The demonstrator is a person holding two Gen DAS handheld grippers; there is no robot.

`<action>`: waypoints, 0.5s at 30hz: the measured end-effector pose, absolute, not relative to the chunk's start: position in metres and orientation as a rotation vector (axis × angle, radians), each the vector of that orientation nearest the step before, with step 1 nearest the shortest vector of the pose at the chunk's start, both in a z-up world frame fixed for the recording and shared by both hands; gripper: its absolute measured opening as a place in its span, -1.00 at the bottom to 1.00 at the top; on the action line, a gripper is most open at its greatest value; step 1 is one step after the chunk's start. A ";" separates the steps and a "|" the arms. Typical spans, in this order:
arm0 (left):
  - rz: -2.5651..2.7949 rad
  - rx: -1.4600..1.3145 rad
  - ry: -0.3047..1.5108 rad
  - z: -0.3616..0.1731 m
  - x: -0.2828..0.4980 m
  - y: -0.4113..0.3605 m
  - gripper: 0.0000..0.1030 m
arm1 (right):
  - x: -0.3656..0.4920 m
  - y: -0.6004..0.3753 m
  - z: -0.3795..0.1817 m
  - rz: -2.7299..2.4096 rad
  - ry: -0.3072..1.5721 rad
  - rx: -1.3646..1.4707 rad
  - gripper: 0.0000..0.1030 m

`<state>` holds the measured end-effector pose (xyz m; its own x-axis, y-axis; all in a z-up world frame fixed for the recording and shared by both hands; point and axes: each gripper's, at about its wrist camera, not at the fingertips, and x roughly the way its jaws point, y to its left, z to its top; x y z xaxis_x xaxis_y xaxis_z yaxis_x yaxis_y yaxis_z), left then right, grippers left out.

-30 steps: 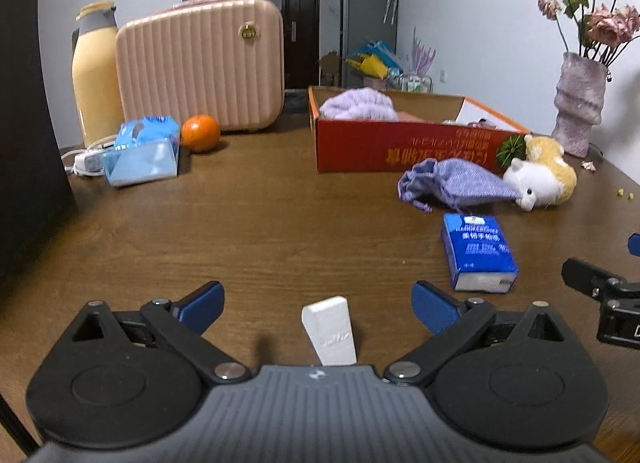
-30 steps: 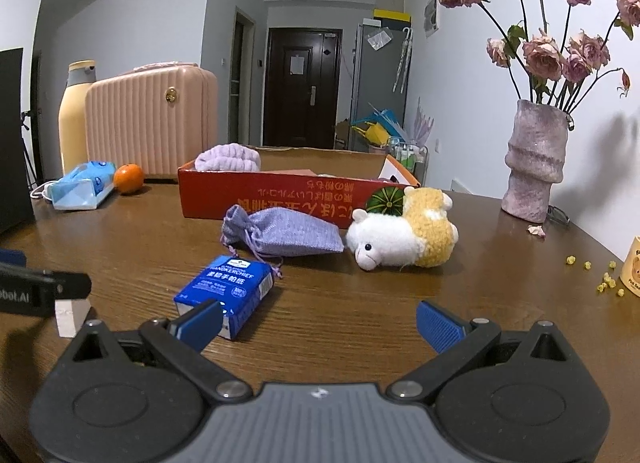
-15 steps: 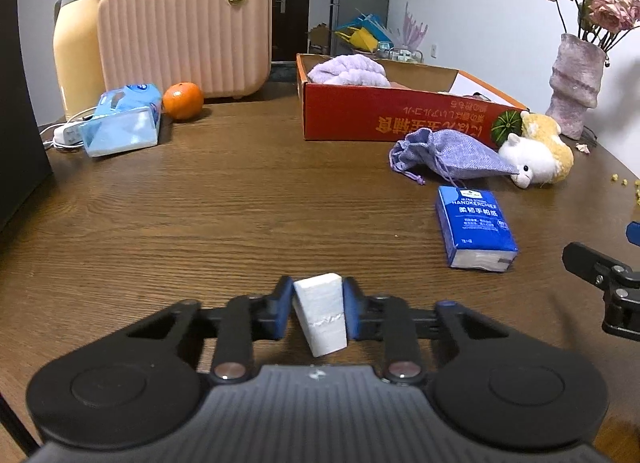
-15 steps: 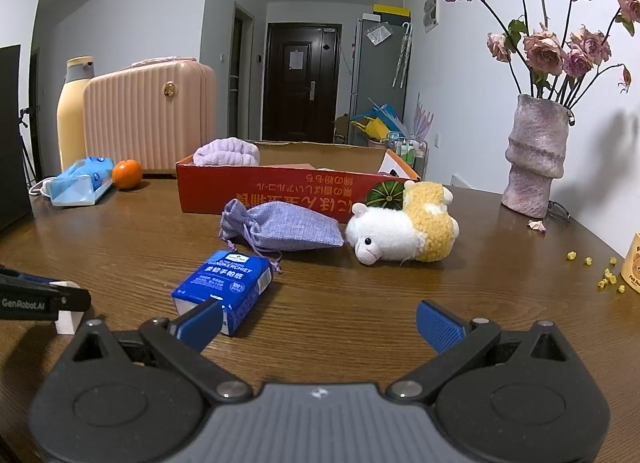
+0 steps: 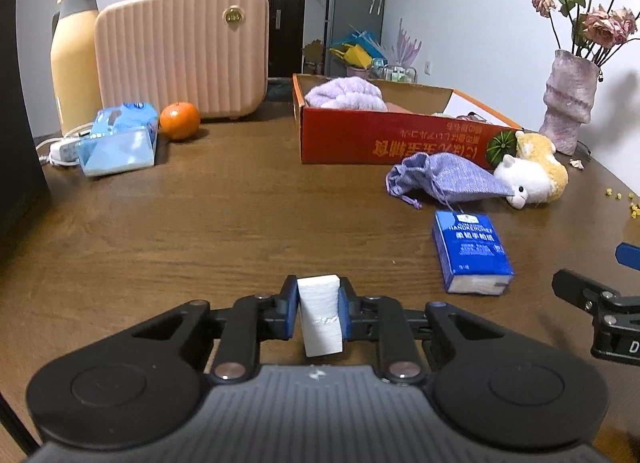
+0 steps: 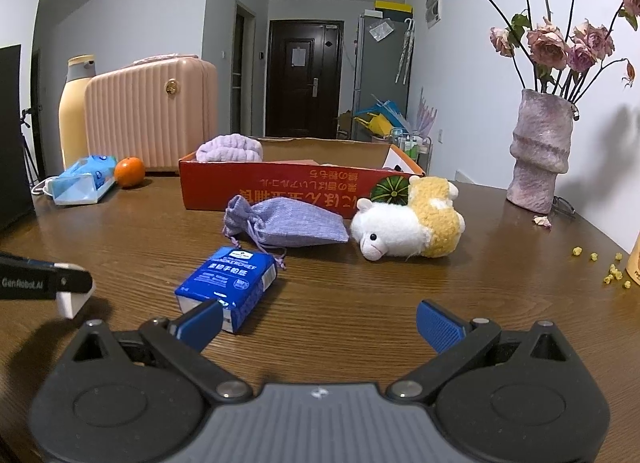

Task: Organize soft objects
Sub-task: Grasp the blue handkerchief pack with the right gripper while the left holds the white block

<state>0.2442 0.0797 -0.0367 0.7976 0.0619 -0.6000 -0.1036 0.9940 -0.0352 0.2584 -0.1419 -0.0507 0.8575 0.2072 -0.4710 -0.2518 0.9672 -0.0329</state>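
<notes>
My left gripper (image 5: 319, 313) is shut on a white foam block (image 5: 320, 313), pinched between its blue pads just above the wooden table. The same block (image 6: 72, 300) shows at the left edge of the right wrist view. My right gripper (image 6: 318, 323) stands open with nothing between its fingers, its left pad close in front of a blue tissue pack (image 6: 228, 283). Farther back lie a purple drawstring pouch (image 6: 288, 223) and a white-and-yellow plush sheep (image 6: 408, 225). Behind them is a red cardboard box (image 5: 400, 135) holding a folded purple towel (image 5: 344, 93).
At the back left stand a pink ribbed case (image 5: 184, 47), a yellow flask (image 5: 76, 59), an orange (image 5: 180, 121) and a light blue tissue packet (image 5: 120, 139). A vase of dried roses (image 6: 540, 151) stands at the right. Yellow crumbs (image 6: 612, 271) dot the table's right side.
My left gripper went from wide open around the standing white block to shut on it, and the block now sits a little higher. The right gripper has stayed still and open.
</notes>
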 end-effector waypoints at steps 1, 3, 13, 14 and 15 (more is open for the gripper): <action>0.093 -0.062 0.640 -0.037 0.246 0.080 -0.61 | 0.259 -0.142 -0.051 0.243 0.485 -0.092 1.00; 0.091 -0.061 0.641 -0.037 0.249 0.081 -0.61 | 0.259 -0.141 -0.051 0.248 0.488 -0.085 1.00; 0.097 -0.030 0.588 -0.034 0.257 0.084 -0.60 | 0.269 -0.128 -0.051 0.289 0.514 -0.040 1.00; 0.099 -0.031 0.582 -0.034 0.258 0.085 -0.60 | 0.271 -0.125 -0.052 0.294 0.516 -0.040 1.00; 0.100 -0.036 0.577 -0.033 0.259 0.087 -0.60 | 0.273 -0.122 -0.052 0.299 0.518 -0.043 1.00</action>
